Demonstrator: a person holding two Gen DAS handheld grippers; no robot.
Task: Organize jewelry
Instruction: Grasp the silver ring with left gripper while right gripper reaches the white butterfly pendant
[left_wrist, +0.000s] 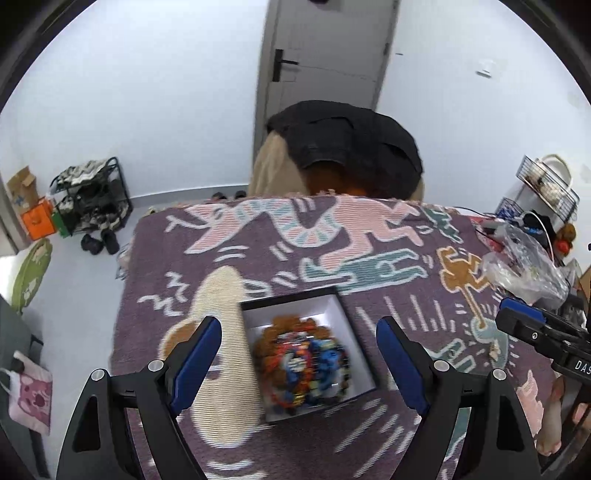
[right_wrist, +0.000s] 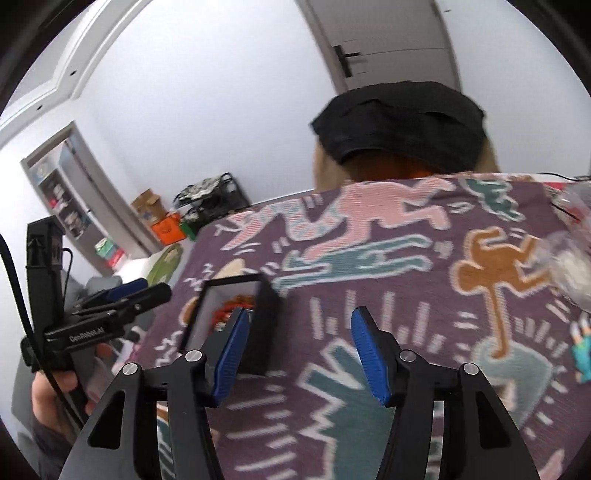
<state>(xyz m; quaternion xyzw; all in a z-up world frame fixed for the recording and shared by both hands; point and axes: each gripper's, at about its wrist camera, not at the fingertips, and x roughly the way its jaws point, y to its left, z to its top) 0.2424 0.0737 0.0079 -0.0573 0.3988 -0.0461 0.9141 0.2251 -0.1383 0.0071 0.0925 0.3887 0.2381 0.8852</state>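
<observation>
A black box with a white inside (left_wrist: 334, 310) sits on the patterned purple cloth (left_wrist: 280, 254). It holds a heap of colourful bead jewelry (left_wrist: 304, 360). My left gripper (left_wrist: 299, 354) is open, above the box, its blue pads on either side of it. In the right wrist view the box (right_wrist: 264, 325) stands at the left, partly behind my left finger (right_wrist: 231, 356). My right gripper (right_wrist: 299, 354) is open and empty over the cloth (right_wrist: 406, 258), to the right of the box. A small pale piece (left_wrist: 494, 349) lies on the cloth to the right.
A chair draped in black and beige clothing (left_wrist: 343, 147) stands behind the table. Clear plastic bags (left_wrist: 524, 266) and clutter lie at the right edge. A shoe rack (left_wrist: 92, 199) and orange box (left_wrist: 37, 221) stand on the floor at left.
</observation>
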